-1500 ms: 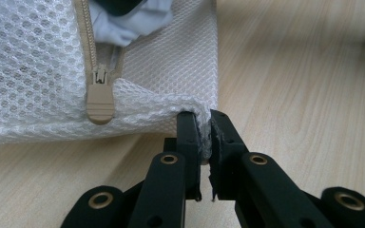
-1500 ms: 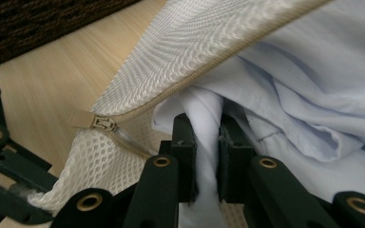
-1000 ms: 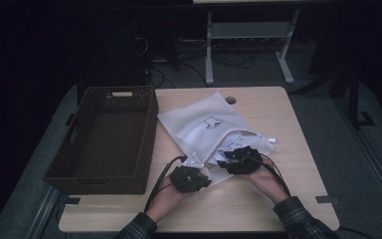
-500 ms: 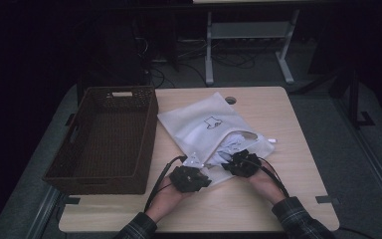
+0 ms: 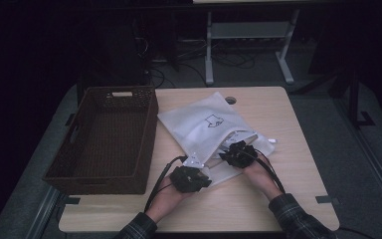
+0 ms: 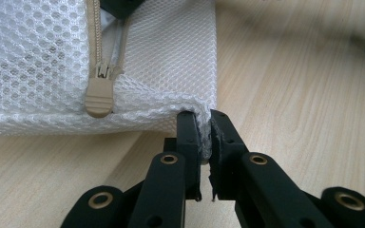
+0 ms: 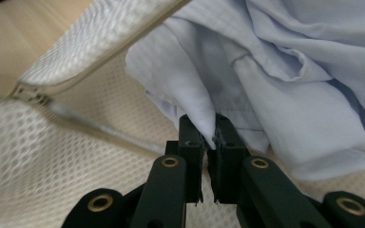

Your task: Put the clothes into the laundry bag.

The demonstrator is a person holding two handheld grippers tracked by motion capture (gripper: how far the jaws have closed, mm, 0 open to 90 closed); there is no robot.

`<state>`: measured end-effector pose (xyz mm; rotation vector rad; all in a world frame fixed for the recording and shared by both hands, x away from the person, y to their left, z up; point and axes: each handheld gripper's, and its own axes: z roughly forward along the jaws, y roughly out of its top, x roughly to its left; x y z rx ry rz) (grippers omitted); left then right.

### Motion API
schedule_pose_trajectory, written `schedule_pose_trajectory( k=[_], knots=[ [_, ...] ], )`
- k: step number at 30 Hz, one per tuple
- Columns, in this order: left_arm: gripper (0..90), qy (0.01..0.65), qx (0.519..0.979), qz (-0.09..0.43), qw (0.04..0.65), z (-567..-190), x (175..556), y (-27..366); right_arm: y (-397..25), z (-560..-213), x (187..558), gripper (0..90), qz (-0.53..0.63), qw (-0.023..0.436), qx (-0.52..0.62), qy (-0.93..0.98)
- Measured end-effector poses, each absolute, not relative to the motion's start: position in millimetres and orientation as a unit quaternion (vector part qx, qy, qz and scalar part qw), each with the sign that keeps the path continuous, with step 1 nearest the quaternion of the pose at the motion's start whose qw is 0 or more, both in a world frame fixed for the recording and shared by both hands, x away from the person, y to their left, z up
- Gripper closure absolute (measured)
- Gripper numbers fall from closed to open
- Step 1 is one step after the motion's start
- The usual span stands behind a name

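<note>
A white mesh laundry bag (image 5: 206, 125) lies across the middle of the wooden table (image 5: 278, 114), its zipped mouth toward the person. My left gripper (image 5: 193, 167) is shut on the bag's near corner (image 6: 204, 107), beside the beige zip pull (image 6: 98, 95). My right gripper (image 5: 233, 151) reaches into the open mouth. It is shut on a fold of pale blue cloth (image 7: 266, 85) that lies inside the mesh bag (image 7: 52, 175). The zip edge (image 7: 95, 47) arches above the cloth.
A dark brown woven basket (image 5: 107, 137) stands empty at the table's left side, close to the bag. A small round hole (image 5: 231, 100) sits in the tabletop behind the bag. Bare wood (image 5: 298, 164) lies to the right of the hands.
The right gripper has drawn back slightly toward the person with the cloth pinched. The left gripper holds the bag corner in the same place.
</note>
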<state>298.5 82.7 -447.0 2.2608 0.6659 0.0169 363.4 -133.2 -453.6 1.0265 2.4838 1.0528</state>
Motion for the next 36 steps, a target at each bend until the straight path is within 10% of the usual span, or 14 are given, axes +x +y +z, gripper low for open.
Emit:
schedule_pose_trajectory(
  k=[36],
  knots=[
    [83.9, 0.259, 0.886, -0.002, 0.385, -446, 297, 82, -111, -456, 428, 83.7, 0.380, 0.186, 0.379, 0.823]
  ],
)
